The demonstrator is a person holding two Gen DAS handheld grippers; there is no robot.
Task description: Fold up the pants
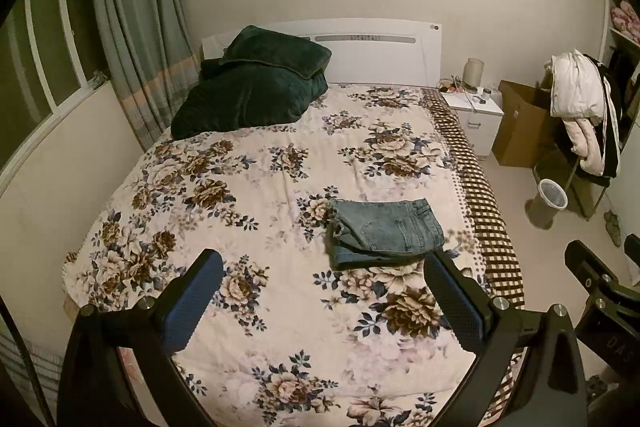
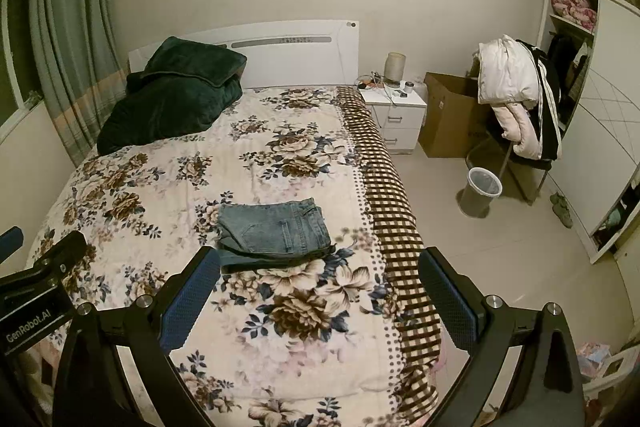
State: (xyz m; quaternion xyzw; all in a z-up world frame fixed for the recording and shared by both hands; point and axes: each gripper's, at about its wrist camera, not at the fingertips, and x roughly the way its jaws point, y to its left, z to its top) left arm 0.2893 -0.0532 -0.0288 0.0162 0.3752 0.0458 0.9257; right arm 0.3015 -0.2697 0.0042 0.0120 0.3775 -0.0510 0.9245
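A pair of blue denim pants (image 1: 384, 233) lies folded into a compact stack on the floral bedspread (image 1: 280, 163), toward the bed's right side. It also shows in the right wrist view (image 2: 276, 231). My left gripper (image 1: 322, 271) is open and empty, held above the bed just short of the pants. My right gripper (image 2: 320, 267) is open and empty too, with its left finger (image 2: 192, 291) near the stack's front edge. Neither gripper touches the pants.
A dark green blanket (image 1: 256, 87) is heaped at the head of the bed. To the right stand a white nightstand (image 2: 398, 115), a cardboard box (image 2: 452, 119), a chair draped with clothes (image 2: 516, 99), a wastebasket (image 2: 482, 193) and a wardrobe (image 2: 600, 107). Curtains (image 1: 132, 27) hang at the left.
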